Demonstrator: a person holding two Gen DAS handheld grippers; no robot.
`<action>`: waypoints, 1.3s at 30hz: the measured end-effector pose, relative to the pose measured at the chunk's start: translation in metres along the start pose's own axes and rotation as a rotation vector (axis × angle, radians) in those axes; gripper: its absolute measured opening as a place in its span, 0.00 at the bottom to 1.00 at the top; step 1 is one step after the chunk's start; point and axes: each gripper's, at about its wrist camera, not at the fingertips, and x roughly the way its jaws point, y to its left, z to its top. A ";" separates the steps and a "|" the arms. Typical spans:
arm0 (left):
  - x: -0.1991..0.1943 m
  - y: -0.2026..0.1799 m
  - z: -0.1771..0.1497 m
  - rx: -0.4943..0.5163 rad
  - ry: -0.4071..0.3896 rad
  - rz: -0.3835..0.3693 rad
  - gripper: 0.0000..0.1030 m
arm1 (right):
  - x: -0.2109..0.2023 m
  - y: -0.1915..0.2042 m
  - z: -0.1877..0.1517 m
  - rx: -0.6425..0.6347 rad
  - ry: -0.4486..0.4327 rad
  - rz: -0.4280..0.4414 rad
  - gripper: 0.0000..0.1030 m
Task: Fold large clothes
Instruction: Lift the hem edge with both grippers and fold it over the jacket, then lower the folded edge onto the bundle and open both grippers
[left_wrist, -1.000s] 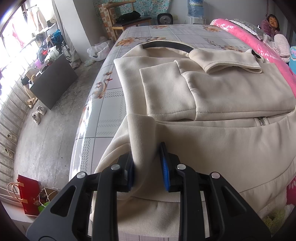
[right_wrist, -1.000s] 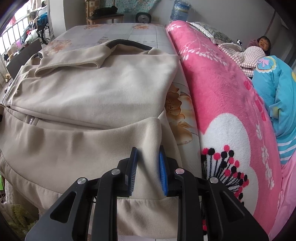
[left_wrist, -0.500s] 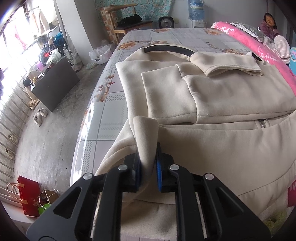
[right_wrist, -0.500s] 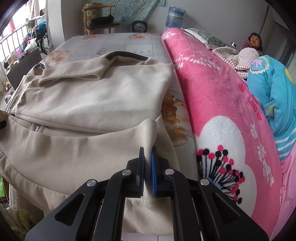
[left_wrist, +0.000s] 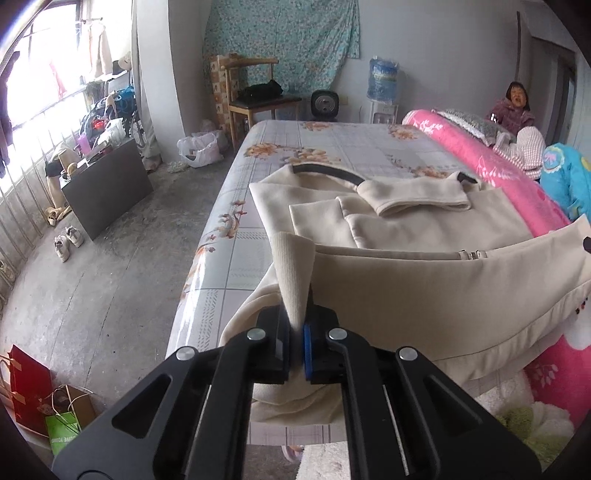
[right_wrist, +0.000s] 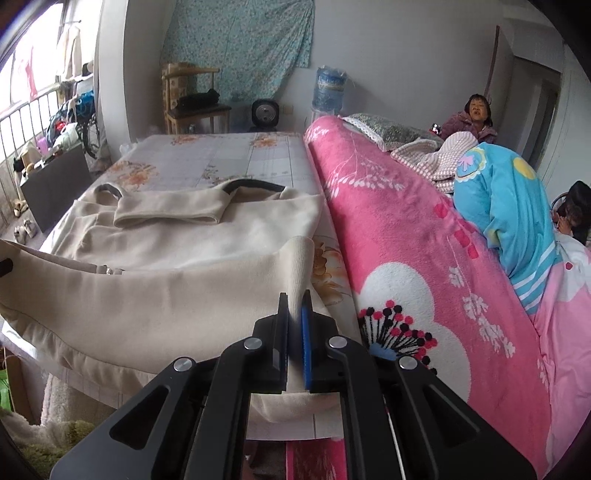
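Both claws now clamped on hem, lifted off bed.
Left claw (left_wrist: 296, 334) and right claw (right_wrist: 294, 332), open a second ago, pinch the ribbed hem corners of the jacket (left_wrist: 424, 221); hem raised at the bed's (left_wrist: 332, 144) near edge, sleeves already folded in. Likely next: fold hem toward collar.

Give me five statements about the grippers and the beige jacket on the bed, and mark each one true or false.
1. The left gripper is shut on the ribbed hem of the beige jacket. True.
2. The right gripper hangs open above the jacket. False: it is shut on the hem's other corner.
3. A sleeve lies folded across the jacket's chest. True.
4. The jacket lies on the pink blanket. False: it lies on the floral sheet, beside the blanket.
5. The jacket's collar lining is red. False: it is black.
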 end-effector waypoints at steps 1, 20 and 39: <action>-0.008 0.002 0.003 -0.015 -0.018 -0.014 0.04 | -0.003 -0.001 0.003 0.007 -0.012 0.003 0.06; 0.121 0.020 0.180 -0.021 -0.053 -0.093 0.05 | 0.156 -0.010 0.175 0.037 -0.065 0.133 0.06; 0.216 0.046 0.100 -0.171 0.309 -0.165 0.22 | 0.239 -0.032 0.093 0.114 0.337 0.175 0.10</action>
